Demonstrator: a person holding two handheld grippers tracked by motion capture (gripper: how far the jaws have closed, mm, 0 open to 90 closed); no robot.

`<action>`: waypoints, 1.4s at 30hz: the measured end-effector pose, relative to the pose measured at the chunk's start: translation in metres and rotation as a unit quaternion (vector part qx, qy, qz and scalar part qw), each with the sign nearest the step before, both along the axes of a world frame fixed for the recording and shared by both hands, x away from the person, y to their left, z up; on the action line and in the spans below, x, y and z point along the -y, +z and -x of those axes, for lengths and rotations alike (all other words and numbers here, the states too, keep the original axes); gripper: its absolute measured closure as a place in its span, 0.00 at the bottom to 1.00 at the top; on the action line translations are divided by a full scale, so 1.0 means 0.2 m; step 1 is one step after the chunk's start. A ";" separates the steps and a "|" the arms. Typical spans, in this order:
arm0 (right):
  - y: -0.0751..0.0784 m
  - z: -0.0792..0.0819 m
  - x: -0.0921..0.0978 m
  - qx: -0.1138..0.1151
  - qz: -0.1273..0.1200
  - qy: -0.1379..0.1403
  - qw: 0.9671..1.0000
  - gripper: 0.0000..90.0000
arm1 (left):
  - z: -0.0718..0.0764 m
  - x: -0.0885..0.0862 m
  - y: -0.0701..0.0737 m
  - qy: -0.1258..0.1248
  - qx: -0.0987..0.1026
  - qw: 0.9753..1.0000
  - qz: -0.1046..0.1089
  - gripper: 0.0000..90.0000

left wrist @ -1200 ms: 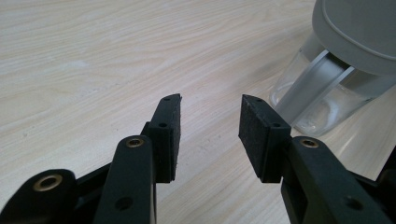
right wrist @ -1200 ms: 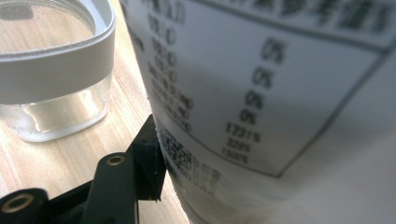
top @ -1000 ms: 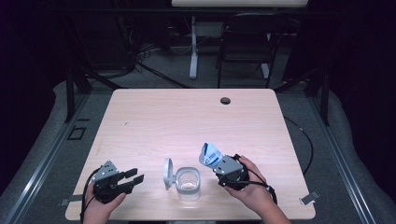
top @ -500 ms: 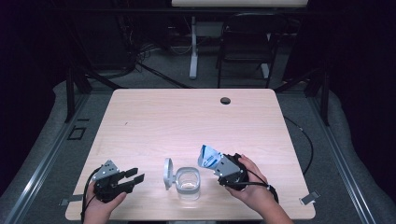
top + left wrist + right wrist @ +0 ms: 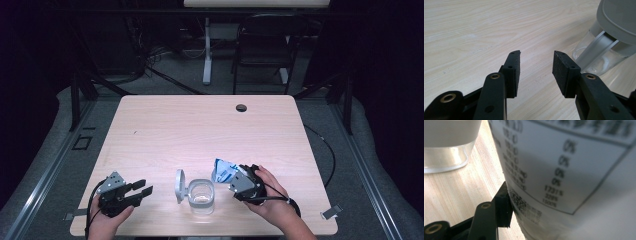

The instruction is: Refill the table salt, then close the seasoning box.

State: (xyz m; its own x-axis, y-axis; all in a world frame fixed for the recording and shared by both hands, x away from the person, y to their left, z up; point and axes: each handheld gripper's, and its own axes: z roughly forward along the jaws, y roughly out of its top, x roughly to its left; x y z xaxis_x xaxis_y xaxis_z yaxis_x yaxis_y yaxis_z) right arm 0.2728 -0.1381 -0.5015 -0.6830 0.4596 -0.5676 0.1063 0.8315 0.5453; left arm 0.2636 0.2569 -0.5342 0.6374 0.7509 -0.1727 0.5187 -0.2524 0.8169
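Right gripper (image 5: 239,178) is clamped on a small blue-and-white packet (image 5: 223,170), near the table's near edge and just right of the clear container (image 5: 201,196); the packet's long axis runs from the jaws up and to the left in the high view, its free end tilted toward the far left and hanging just beside the container's right rim, whether touching I cannot tell; in the right gripper view the packet (image 5: 574,170) shows a white face printed with a boxed table of percentages, pressed against the one black jaw in sight, with the container's clear base (image 5: 447,155) on the wood just beyond; the container stands upright and open, its grey hinged lid (image 5: 179,185) swung up on its left side; its walls are transparent and I cannot tell whether anything lies inside; in the left gripper view the lid (image 5: 619,17) and its grey hinge strut rise at the right over the clear wall; left gripper (image 5: 142,190) rests at the near left of the wooden table (image 5: 200,125), its jaws standing apart with nothing between them, pointing right toward the container and well short of it; a dark round grommet (image 5: 241,107) sits at the table's far edge; against half a second ago the packet has come lower and closer to the container's rim, while the left gripper has kept its place.
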 end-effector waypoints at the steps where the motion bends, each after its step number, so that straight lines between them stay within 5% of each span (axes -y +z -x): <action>1: 0.00 0.00 0.00 0.001 0.006 0.000 1.000 0.50 | 0.00 -0.01 0.00 -0.001 -0.002 1.000 -0.003 0.65; 9: 0.00 -0.01 0.00 0.005 0.005 0.002 1.000 0.50 | 0.02 -0.01 0.00 0.002 0.002 1.000 -0.003 0.65; 31: 0.02 -0.01 -0.01 0.031 0.052 0.014 0.998 0.50 | 0.02 -0.05 0.00 0.012 0.000 1.000 -0.003 0.65; 42: 0.04 0.01 -0.03 0.042 0.103 0.030 0.993 0.50 | 0.02 -0.06 0.00 0.014 0.002 1.000 -0.003 0.65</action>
State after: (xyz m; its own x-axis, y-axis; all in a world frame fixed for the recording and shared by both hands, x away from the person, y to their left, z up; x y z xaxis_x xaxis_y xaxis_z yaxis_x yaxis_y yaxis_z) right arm 0.2715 -0.1313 -0.4934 -0.6516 0.2883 -0.7017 0.0141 0.9294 0.3687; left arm 0.2602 0.2681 -0.5341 0.6174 0.7689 -0.1664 0.5226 -0.2427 0.8173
